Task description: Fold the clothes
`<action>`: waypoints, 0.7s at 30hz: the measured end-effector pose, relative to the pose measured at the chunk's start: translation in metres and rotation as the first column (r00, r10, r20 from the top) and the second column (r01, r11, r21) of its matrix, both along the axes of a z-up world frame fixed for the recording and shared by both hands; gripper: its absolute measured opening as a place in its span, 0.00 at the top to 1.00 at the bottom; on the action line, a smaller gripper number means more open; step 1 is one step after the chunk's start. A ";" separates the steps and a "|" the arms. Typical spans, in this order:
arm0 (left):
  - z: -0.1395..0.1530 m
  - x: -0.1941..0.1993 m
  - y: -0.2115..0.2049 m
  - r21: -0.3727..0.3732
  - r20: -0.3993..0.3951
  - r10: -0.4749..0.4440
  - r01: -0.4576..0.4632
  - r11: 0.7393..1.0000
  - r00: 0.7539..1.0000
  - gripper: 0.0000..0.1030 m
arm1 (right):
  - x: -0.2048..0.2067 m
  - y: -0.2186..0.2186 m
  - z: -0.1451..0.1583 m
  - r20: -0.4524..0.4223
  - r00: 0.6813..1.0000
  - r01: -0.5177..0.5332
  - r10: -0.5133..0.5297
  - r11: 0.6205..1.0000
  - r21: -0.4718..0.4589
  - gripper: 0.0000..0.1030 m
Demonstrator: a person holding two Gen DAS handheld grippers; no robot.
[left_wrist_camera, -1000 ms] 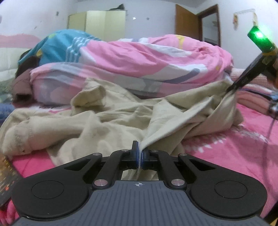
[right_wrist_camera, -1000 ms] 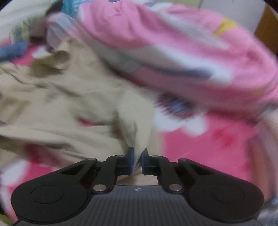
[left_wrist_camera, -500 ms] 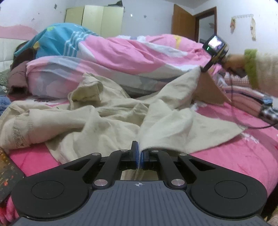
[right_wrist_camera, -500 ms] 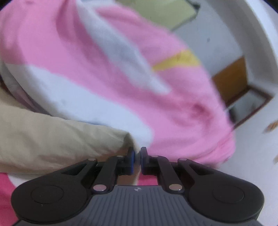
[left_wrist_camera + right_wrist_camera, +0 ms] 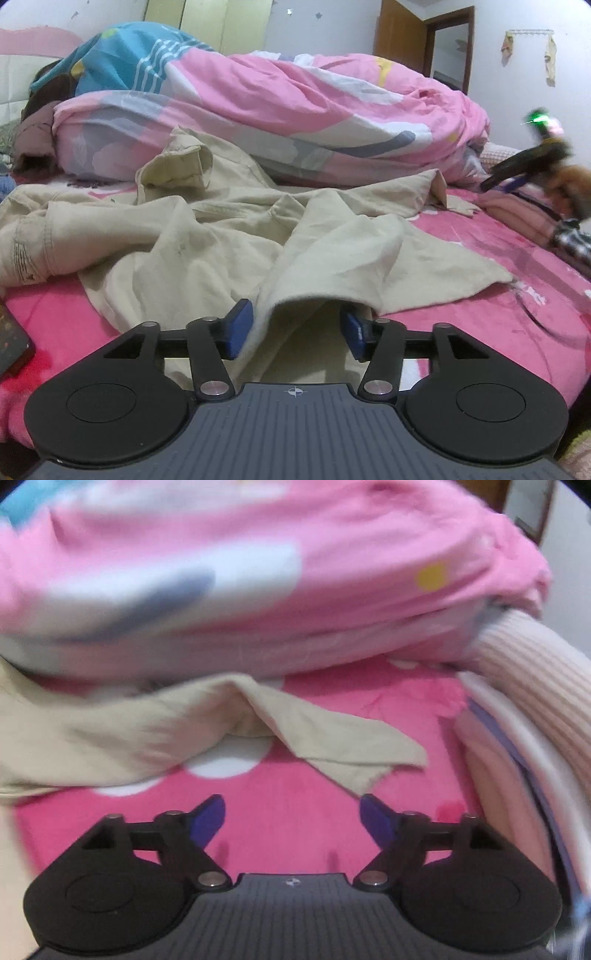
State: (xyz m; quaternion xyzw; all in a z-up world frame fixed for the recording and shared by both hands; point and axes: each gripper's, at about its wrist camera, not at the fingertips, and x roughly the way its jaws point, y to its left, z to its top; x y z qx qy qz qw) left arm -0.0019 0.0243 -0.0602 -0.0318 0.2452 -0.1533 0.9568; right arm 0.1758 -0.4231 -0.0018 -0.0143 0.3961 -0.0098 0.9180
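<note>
A crumpled beige garment (image 5: 221,229) lies spread over the pink bed sheet (image 5: 480,325). My left gripper (image 5: 297,332) sits at its near hem with the jaws opening. A fold of the beige cloth arches loosely between the blue pads (image 5: 240,328), which do not press on it. My right gripper (image 5: 293,816) hovers over the sheet, its jaws opening wide with nothing between them. A pointed corner of the beige garment (image 5: 351,753) lies just ahead of it. The left wrist view shows that right gripper (image 5: 517,170) blurred at the far right, in a hand.
A bulky pink, white and blue duvet (image 5: 295,110) lies across the bed behind the garment. A stack of folded ribbed clothes (image 5: 524,686) sits at the right. A dark flat object (image 5: 11,347) rests at the left edge. A wardrobe and a door stand at the back.
Both grippers were shut on the beige cloth and now stand open. The corner lifted by the right gripper has dropped onto the bed, and that gripper has swung away to the right.
</note>
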 end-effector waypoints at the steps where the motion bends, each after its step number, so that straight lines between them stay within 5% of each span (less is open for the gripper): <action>1: 0.001 -0.001 -0.001 0.002 0.001 0.002 -0.002 1.000 1.000 0.44 | -0.018 -0.004 0.012 0.013 1.000 -0.011 0.010 0.997 0.075 0.09; 3: 0.002 -0.005 -0.004 0.006 0.004 0.005 -0.005 1.000 1.000 0.42 | -0.050 -0.009 0.024 0.011 0.998 -0.063 0.062 0.957 0.282 0.06; 5: 0.003 -0.009 -0.006 0.018 0.005 0.009 -0.010 1.000 1.000 0.40 | -0.072 -0.007 0.024 0.010 0.991 -0.120 0.130 0.875 0.469 0.03; 7: 0.004 -0.013 -0.007 0.024 -0.005 0.018 -0.018 1.000 1.000 0.36 | -0.085 0.009 0.016 0.006 0.983 -0.156 0.184 0.815 0.558 0.02; 9: 0.006 -0.018 -0.007 0.028 -0.022 0.023 -0.023 0.999 0.999 0.32 | -0.084 0.031 0.002 -0.009 0.975 -0.182 0.221 0.825 0.535 0.02; 12: 0.002 -0.021 -0.011 0.090 -0.085 0.005 0.003 0.996 0.996 0.11 | -0.075 0.074 -0.028 -0.065 0.963 -0.205 0.262 0.865 0.458 0.02; 16: -0.012 -0.023 -0.025 0.204 -0.115 0.035 -0.011 0.979 0.993 0.10 | -0.077 0.123 -0.070 -0.105 0.949 -0.233 0.297 0.887 0.398 0.03; 18: -0.011 -0.025 -0.026 0.174 -0.113 0.051 -0.031 0.984 0.992 0.25 | -0.091 0.148 -0.076 -0.058 0.944 -0.288 0.324 0.900 0.326 0.13; 21: -0.008 -0.026 -0.024 0.124 -0.105 0.078 -0.065 0.990 0.991 0.61 | -0.107 0.174 -0.077 -0.019 0.928 -0.361 0.373 0.908 0.211 0.42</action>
